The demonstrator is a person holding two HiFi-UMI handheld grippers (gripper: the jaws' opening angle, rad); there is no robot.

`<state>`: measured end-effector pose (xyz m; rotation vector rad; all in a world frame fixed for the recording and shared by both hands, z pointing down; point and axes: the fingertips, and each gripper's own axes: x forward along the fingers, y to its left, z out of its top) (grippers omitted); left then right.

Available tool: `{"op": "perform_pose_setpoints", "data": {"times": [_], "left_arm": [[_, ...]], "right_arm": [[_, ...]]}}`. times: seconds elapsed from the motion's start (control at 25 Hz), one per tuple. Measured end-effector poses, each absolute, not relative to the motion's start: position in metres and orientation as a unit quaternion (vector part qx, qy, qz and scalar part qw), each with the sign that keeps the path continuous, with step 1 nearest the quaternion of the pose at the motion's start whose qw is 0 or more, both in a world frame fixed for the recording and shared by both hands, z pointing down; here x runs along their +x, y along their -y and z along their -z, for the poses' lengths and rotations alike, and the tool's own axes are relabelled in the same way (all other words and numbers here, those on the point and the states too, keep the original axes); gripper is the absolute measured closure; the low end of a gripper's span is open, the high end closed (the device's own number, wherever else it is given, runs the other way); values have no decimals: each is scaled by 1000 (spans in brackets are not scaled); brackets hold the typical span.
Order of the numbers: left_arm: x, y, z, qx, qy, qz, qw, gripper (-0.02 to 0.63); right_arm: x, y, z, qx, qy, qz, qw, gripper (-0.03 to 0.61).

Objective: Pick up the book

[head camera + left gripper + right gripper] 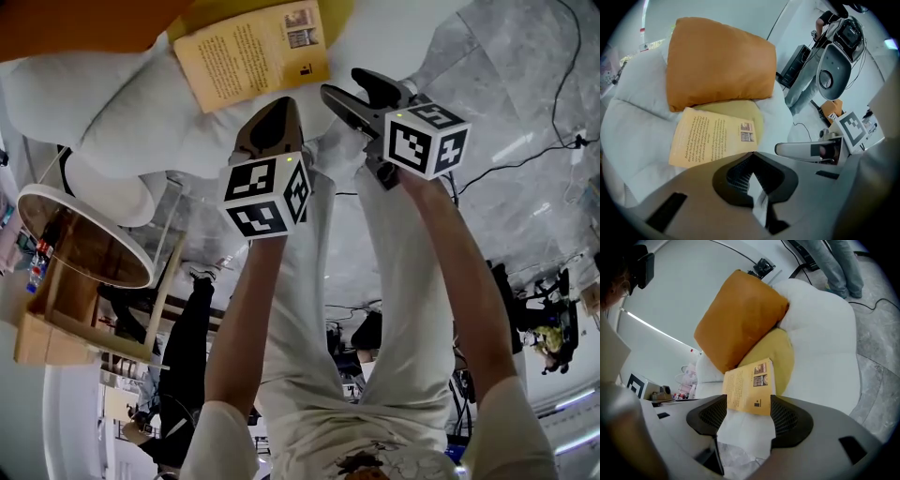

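The book [253, 52] has a yellow-orange back cover with print and lies flat on a white armchair seat [122, 103], partly over a yellow cushion [783, 352]. My right gripper [339, 84] is open just short of the book's near end. In the right gripper view the book [747, 383] shows in the gap between the two jaws of the right gripper [748, 400]. My left gripper [279, 105] hangs beside it, a little nearer me, shut with nothing in it. The left gripper view shows its tips [751, 154] meeting below the book [710, 138].
An orange pillow [717, 65] leans at the back of the chair, behind the book. A round side table [80, 246] stands to the left. Cables [525, 159] run over the grey stone floor. A person's legs [806, 86] stand beyond the chair.
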<state>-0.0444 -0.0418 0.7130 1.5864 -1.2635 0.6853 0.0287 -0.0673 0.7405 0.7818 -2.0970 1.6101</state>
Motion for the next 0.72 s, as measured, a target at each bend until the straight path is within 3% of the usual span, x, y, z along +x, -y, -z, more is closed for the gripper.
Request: {"op": "perform_pose_setpoints", "data": {"times": [0.72], "left_arm": [[-33, 32, -774, 633, 519, -295, 493, 607]], "right_arm": [[15, 68, -808, 260, 751, -579, 183, 290]]}}
